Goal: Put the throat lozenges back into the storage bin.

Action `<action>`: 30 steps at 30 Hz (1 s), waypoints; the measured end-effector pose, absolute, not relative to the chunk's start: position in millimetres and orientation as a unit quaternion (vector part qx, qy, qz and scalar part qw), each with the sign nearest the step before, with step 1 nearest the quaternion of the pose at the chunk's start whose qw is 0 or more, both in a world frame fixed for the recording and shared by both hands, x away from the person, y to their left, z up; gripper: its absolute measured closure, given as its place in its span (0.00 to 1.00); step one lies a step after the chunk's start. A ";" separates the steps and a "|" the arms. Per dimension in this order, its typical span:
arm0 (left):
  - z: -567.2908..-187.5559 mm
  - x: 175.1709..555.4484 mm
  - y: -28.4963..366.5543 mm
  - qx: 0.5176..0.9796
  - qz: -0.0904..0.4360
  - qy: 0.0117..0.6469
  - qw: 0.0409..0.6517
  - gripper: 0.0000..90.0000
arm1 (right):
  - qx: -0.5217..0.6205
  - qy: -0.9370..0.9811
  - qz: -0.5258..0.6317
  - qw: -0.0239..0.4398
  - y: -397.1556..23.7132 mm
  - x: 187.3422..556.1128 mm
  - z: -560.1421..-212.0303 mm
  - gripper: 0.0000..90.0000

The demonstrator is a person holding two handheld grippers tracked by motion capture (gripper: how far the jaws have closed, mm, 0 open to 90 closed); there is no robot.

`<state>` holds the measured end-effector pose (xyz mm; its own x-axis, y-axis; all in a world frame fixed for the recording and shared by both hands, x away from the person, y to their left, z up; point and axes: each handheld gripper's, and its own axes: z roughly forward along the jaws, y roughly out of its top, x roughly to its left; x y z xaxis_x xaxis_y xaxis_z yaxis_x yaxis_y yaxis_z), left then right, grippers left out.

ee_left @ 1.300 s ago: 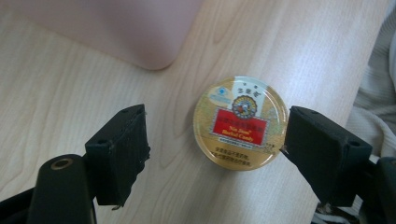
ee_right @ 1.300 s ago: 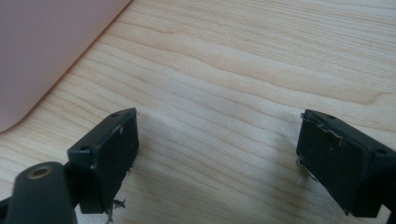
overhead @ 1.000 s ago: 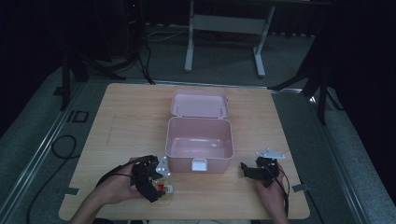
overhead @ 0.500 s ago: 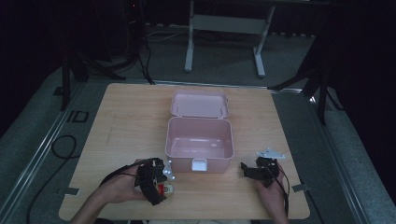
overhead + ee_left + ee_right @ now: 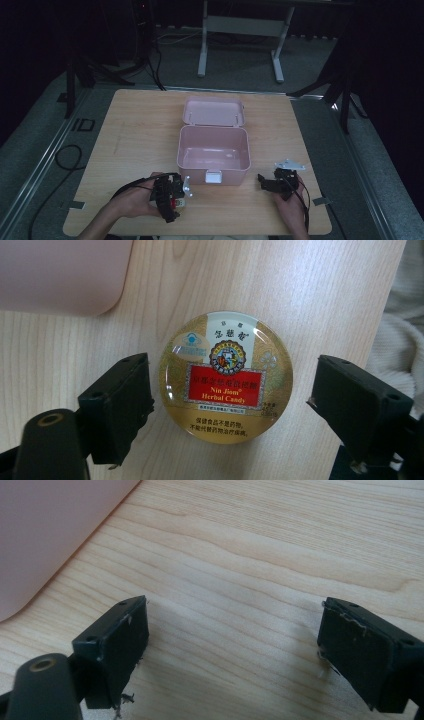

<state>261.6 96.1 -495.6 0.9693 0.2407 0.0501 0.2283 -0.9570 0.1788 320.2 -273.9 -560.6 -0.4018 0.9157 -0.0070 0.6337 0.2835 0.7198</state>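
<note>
A round gold candy tin (image 5: 225,377) with a red label lies flat on the wooden table (image 5: 130,145), close to its front edge. My left gripper (image 5: 231,390) is open around the tin. Its left jaw stands almost at the tin's rim, and its right jaw is a short gap away. From above, the left gripper (image 5: 169,197) sits in the person's hand over the tin (image 5: 176,203), just left of the pink box's front. My right gripper (image 5: 271,183) rests open near the box's front right corner, with bare wood between its jaws (image 5: 232,612).
An open pink plastic box (image 5: 214,172) stands mid-table, its lid (image 5: 213,111) folded back and a white latch (image 5: 213,176) on the front. Its pink wall (image 5: 45,535) lies close to the left of the right gripper. A pale knit sleeve (image 5: 400,335) hangs past the table edge.
The left gripper has shifted a little to the right and toward the front edge, over the tin. The right gripper has stayed put.
</note>
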 end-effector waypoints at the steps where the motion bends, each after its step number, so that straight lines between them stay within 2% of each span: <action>1: -496.4 261.2 95.3 0.989 0.036 0.117 0.084 0.18 | 0.502 0.771 0.326 0.217 -273.9 320.2 -560.6 0.14; 14: -505.6 263.1 88.5 0.991 0.047 0.109 0.058 0.17 | 0.502 0.771 0.326 0.216 -273.9 320.1 -560.6 0.14; 30: -518.3 264.8 85.0 0.993 0.035 0.106 0.028 0.17 | 0.502 0.771 0.326 0.216 -273.9 320.2 -560.6 0.14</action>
